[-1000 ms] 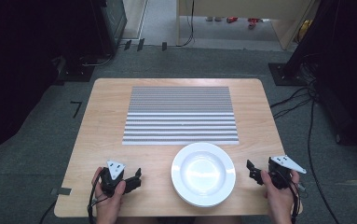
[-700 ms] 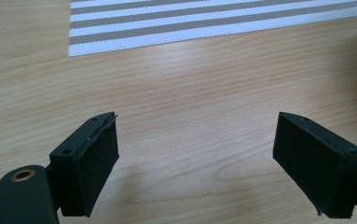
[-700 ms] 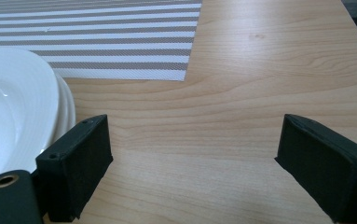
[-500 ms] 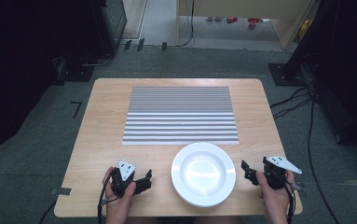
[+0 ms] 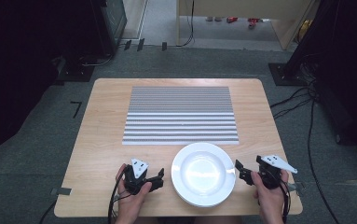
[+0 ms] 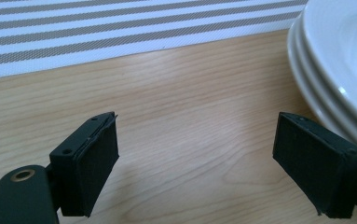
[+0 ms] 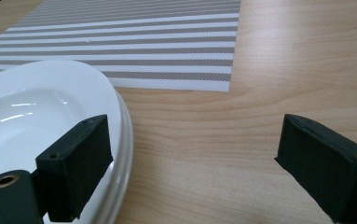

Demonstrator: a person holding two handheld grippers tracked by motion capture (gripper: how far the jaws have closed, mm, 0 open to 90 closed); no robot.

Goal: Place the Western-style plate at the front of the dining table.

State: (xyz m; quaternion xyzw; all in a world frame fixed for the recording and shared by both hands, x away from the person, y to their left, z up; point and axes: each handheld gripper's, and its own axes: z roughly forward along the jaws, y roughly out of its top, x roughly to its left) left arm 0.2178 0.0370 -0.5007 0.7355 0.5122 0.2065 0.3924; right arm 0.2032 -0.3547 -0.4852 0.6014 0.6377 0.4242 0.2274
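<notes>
I look down on a light wooden worktop (image 5: 101, 135). A stack of white plates (image 5: 203, 173) sits near the front edge, a little right of the middle; the left gripper view shows at least three rims stacked. Behind the stack, toward the middle of the worktop, lies a grey-and-white striped placemat (image 5: 180, 115), whose front edge the plates just overlap.

My left gripper (image 5: 156, 179) sits just beside the stack's left rim, held low over the worktop near the front edge. Its jaws stand wide apart with only bare wood between them, and one jaw is close to the plates' rim without gripping it.

My right gripper (image 5: 239, 171) is at the stack's right rim. Its jaws also stand wide apart, holding nothing; in the right gripper view one jaw sits over the plates' edge, the other above bare wood.
</notes>
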